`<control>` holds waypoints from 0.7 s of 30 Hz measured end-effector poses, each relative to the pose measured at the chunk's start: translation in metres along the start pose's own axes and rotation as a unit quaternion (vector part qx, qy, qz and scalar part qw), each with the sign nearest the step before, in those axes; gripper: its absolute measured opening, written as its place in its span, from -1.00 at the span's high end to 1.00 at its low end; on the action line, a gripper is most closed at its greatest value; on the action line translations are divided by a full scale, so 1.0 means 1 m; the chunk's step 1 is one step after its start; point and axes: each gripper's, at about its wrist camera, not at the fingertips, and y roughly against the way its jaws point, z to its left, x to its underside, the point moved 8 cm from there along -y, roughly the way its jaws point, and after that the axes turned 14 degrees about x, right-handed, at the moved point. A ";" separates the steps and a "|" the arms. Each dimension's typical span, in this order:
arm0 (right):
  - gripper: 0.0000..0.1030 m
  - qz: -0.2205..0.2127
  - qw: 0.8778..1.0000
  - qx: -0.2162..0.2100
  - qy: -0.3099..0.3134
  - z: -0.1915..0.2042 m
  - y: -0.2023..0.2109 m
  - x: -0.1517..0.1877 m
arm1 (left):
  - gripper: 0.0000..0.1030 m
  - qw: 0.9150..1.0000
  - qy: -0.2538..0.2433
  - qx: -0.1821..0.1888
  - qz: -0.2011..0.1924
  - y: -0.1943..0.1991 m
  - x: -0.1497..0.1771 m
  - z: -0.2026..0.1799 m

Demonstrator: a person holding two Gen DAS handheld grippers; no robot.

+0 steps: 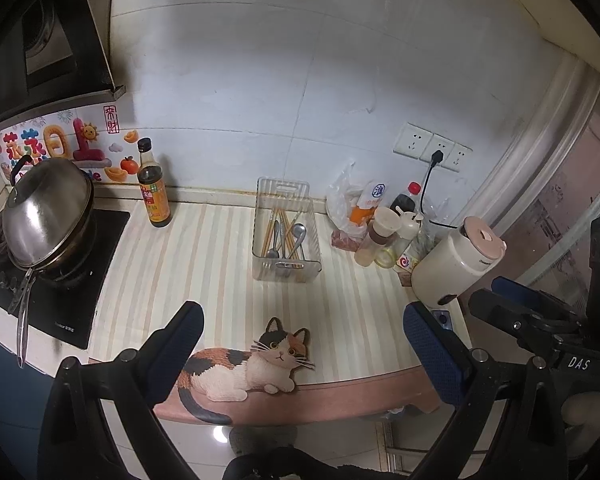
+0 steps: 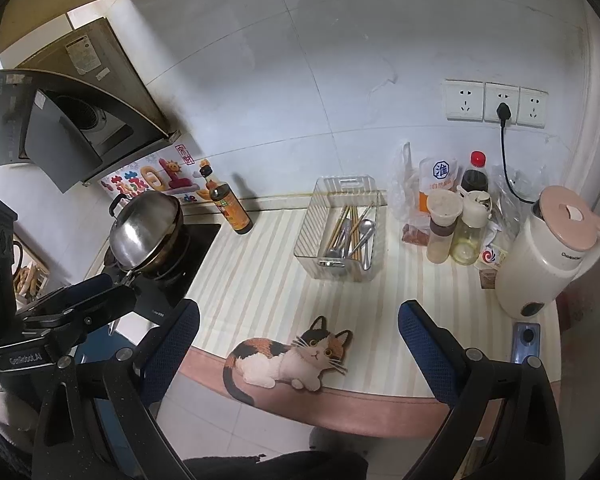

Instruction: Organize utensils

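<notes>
A clear plastic bin (image 1: pixel 286 270) stands on the striped counter near the wall and holds metal spoons (image 1: pixel 298 234) and wooden chopsticks (image 1: pixel 286 220). It also shows in the right wrist view (image 2: pixel 340 272), with spoons (image 2: pixel 365 229) and chopsticks (image 2: pixel 354 220) inside. My left gripper (image 1: pixel 303 334) is open and empty, held back over the counter's front edge. My right gripper (image 2: pixel 299 330) is open and empty, also near the front edge. Each gripper appears at the edge of the other's view.
A cat-shaped mat (image 1: pixel 246 364) lies at the counter's front edge. A lidded pan (image 1: pixel 46 216) sits on the stove at left, next to a dark sauce bottle (image 1: pixel 153 192). Condiment bottles (image 2: pixel 456 220), bags and a white kettle (image 2: pixel 548 250) crowd the right.
</notes>
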 end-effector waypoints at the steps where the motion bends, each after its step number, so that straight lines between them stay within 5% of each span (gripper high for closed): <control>1: -0.96 0.000 1.000 -0.001 0.000 0.000 0.000 0.000 | -0.98 1.000 0.000 0.000 0.000 0.000 0.000 0.001; 21: -0.96 0.004 1.000 -0.001 0.009 0.001 -0.002 -0.004 | -0.98 1.000 -0.002 0.003 0.001 -0.003 -0.001 0.000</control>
